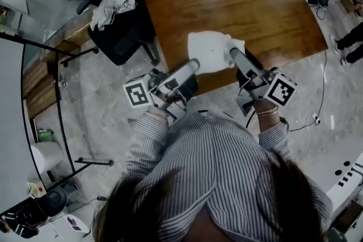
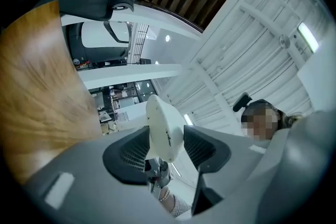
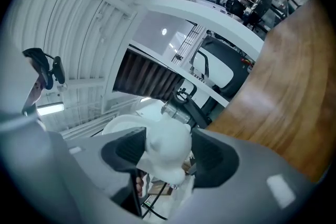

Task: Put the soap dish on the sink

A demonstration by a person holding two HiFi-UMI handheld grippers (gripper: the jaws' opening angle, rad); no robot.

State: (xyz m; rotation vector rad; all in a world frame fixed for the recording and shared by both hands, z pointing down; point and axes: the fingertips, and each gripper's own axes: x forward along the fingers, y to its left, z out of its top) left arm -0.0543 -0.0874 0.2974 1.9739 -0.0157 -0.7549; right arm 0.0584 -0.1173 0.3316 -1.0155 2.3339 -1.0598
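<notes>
The left gripper (image 2: 167,150) is pinching the thin rim of a white, smooth-skinned oval soap dish (image 2: 164,128), seen edge-on between its dark ribbed pads. The right gripper (image 3: 168,160) is clamped on the dish's bulkier, rounded end. So the dish hangs in the air between the two tools, over the near edge of a broad brown wooden table (image 1: 255,14) with a glossy, streaked grain. I'd say it's picked up and nothing more: no sink shows in any view, so the carrying and setting down are all left. Off to the side stands a black padded office chair (image 1: 122,37) with a crumpled white cloth (image 1: 110,5) on it.
</notes>
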